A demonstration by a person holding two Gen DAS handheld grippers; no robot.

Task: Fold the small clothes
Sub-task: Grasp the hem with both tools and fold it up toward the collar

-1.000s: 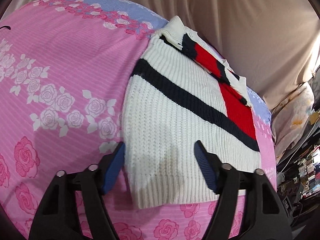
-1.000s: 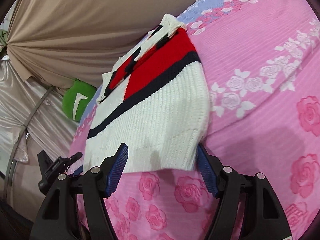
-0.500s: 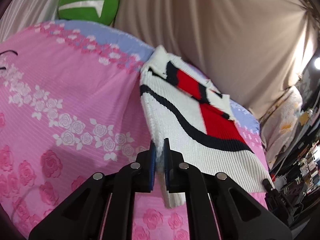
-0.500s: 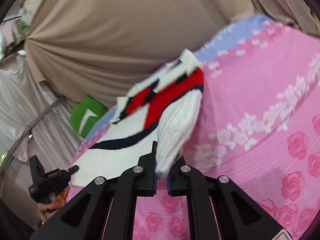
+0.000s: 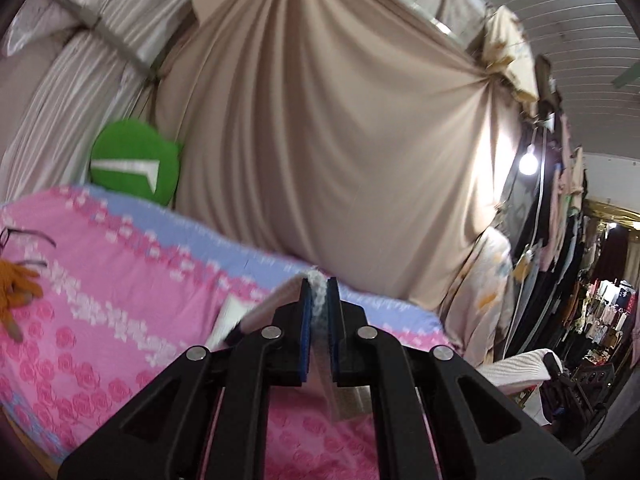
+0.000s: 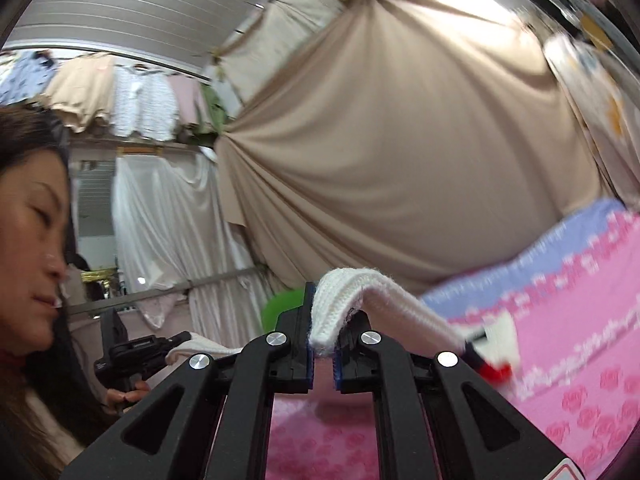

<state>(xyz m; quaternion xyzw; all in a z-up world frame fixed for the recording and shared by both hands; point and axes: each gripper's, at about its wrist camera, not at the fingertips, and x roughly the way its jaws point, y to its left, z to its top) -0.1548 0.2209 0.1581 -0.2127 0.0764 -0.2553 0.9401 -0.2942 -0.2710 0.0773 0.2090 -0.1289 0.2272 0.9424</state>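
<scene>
Tongs: left tongs [image 5: 319, 312] and right tongs [image 6: 323, 334] both clamp the sweater [image 6: 340, 300] hem | sweater: lifted above bed [image 5: 100, 300], trailing toward 3 o'clock | tip: carry both corners level, lay hem onto collar.

beige curtain [image 5: 340, 140] | green cushion [image 5: 134, 160] | pink floral bedsheet [image 5: 92, 320]

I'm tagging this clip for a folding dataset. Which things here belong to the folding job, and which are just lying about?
Job: white knit sweater, clamped at its hem by the left gripper and the right gripper; pink floral bedsheet.

Lying about: green cushion, orange plush toy, beige drapes.
</scene>
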